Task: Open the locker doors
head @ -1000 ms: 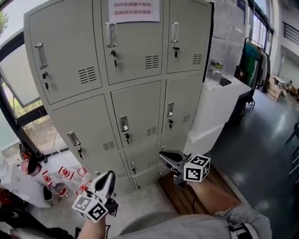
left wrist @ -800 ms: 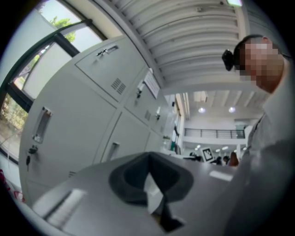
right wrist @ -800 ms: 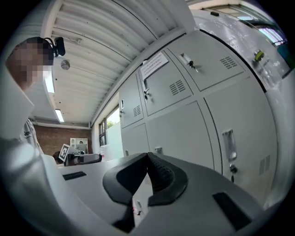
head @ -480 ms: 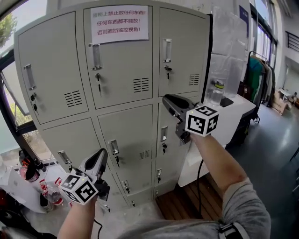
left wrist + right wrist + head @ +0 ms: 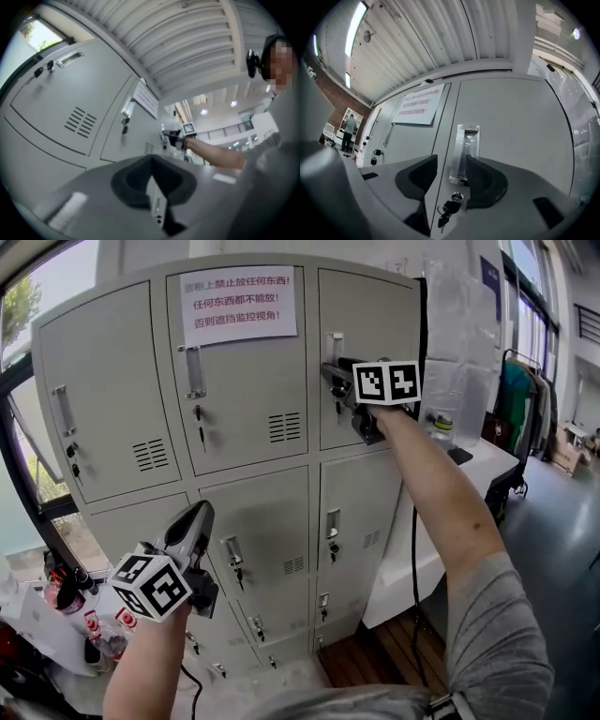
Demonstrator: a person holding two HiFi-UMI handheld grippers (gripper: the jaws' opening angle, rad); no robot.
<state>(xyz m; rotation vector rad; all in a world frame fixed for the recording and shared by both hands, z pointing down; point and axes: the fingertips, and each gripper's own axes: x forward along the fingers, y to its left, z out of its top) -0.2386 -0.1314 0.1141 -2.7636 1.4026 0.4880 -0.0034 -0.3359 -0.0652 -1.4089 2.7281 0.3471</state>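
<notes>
Our right tongs [image 5: 450, 171] just popped apart, gripping nothing yet; the upright handle [image 5: 467, 145] on the top-right locker door [image 5: 515, 131] sits dead ahead. Left tongs [image 5: 201, 514] together, way lower.

Matt grey painted sheet-metal locker doors [image 5: 375, 315] are shown. A glossy polished metal handle [image 5: 467, 150] is seen ahead of the right gripper [image 5: 451, 176], whose smooth matt plastic jaws have just been opening, empty. A white paper notice [image 5: 236, 304] is seen to its left.

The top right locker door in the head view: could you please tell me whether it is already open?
No, the top right locker door lies shut, flush with the door beside it.
</notes>
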